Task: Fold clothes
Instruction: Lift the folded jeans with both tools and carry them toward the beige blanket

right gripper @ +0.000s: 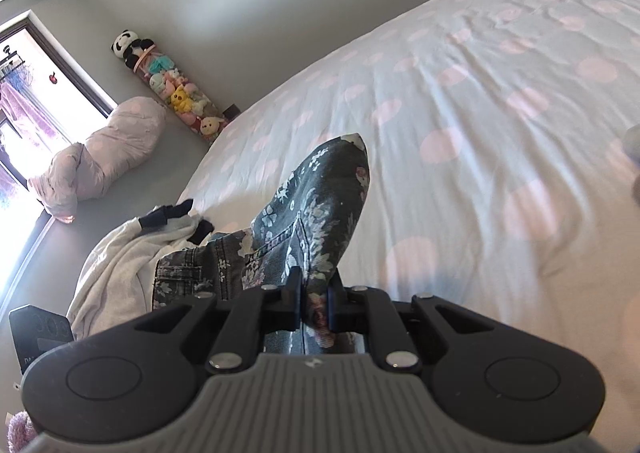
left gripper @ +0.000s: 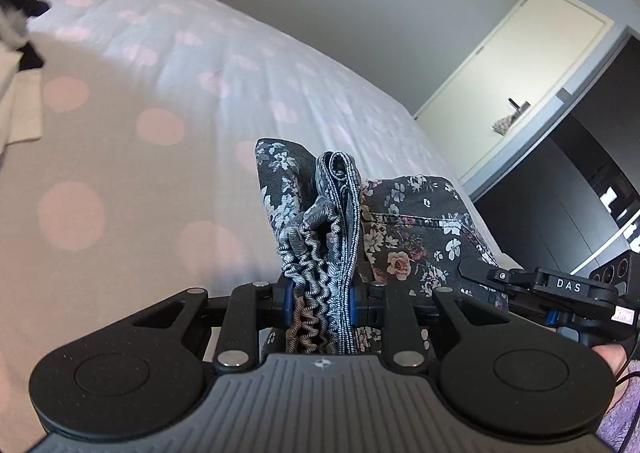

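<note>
Both my grippers, left (left gripper: 319,303) and right (right gripper: 316,303), are clenched on the floral jeans (left gripper: 416,237), held up over the bed (left gripper: 160,101). Next I should lay them flat to fold.

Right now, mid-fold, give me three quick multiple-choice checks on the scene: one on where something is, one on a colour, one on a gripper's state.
1. Where does the pile of white clothes lie?
A. on the bed
B. on the floor
C. on a chair

2. What colour are the dots on the bed cover?
A. green
B. pink
C. black

3. What is the left gripper doing?
A. open, empty
B. shut on nothing
C. shut on the floral jeans

Answers:
1 A, the pile of white clothes rests on the bed.
2 B, the dots are pale pink.
3 C, the left gripper clamps the elastic waistband of the floral jeans; the right gripper pinches them too.
</note>
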